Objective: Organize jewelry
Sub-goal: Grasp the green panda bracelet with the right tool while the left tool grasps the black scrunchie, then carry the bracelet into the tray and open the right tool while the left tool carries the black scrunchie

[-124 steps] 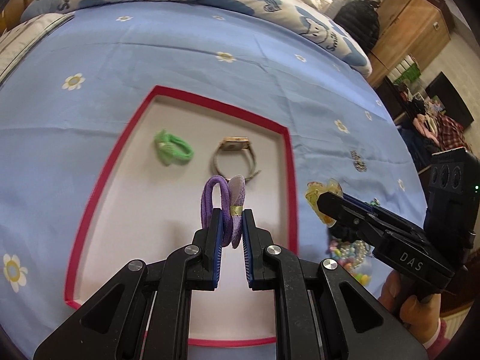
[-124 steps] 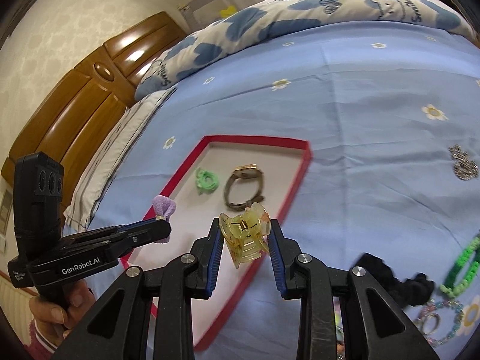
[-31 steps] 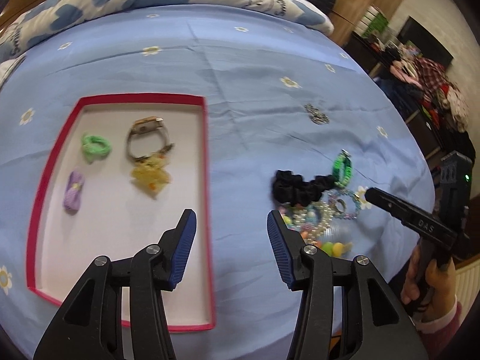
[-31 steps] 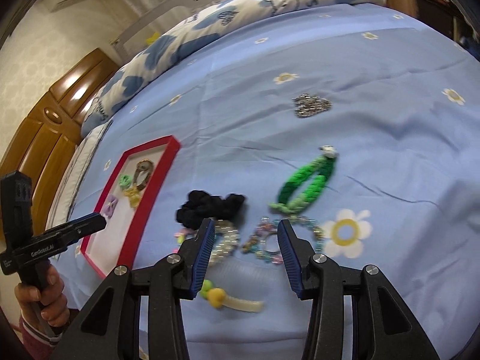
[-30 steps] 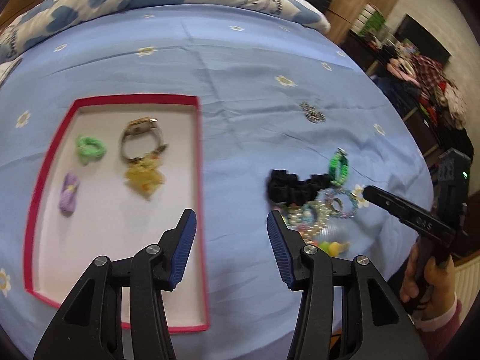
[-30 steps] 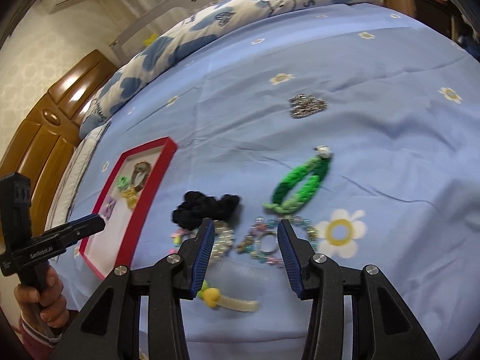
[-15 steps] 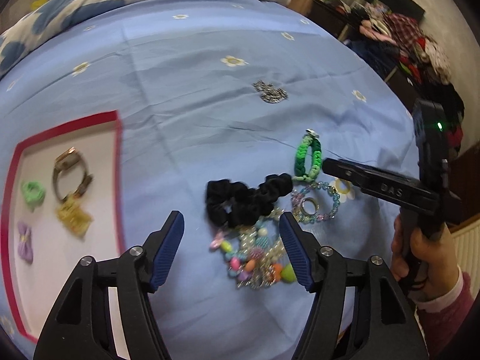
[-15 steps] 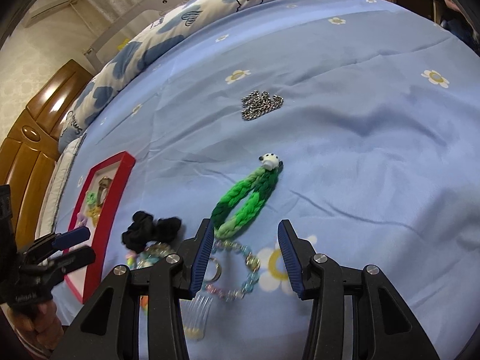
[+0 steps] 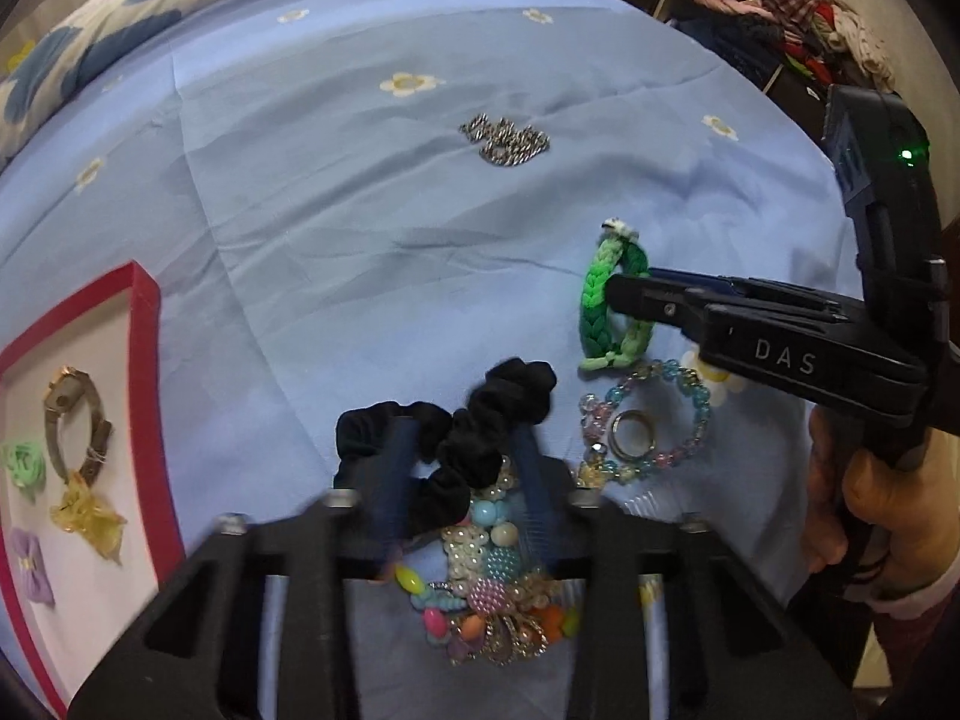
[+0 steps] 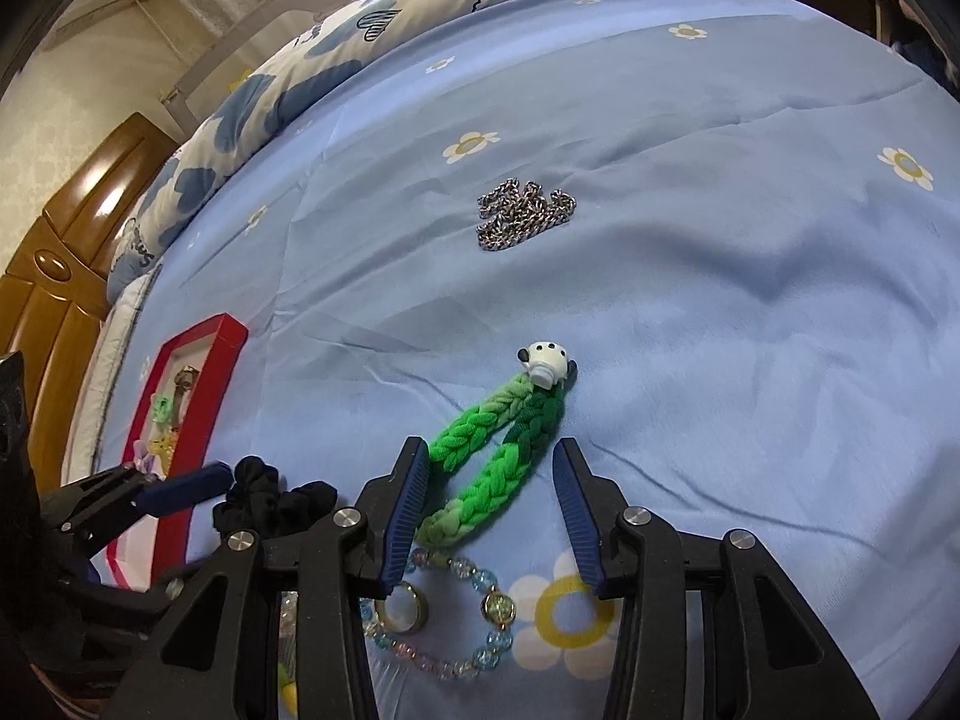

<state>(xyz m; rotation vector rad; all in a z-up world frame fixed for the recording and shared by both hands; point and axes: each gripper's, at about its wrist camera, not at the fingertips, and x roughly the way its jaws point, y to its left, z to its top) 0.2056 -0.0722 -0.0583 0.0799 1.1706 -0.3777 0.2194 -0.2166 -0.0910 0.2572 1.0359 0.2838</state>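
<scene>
Your right claw (image 10: 492, 504), open and empty, straddles the green bracelet (image 10: 492, 456); close it next. Your left claw (image 9: 459, 480), open too, straddles the black scrunchie (image 9: 444, 438).

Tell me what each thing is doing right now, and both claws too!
Left claw: open, over the black fabric scrunchie.
Right claw: open, around the green braided bracelet, which lies flat on the blue bedsheet.
Silver metal chain: heaped on the sheet.
Clear beaded bracelet: lying flat, gold ring inside.
Red-rimmed tray: holds the brown-strapped watch and yellow claw clip.
</scene>
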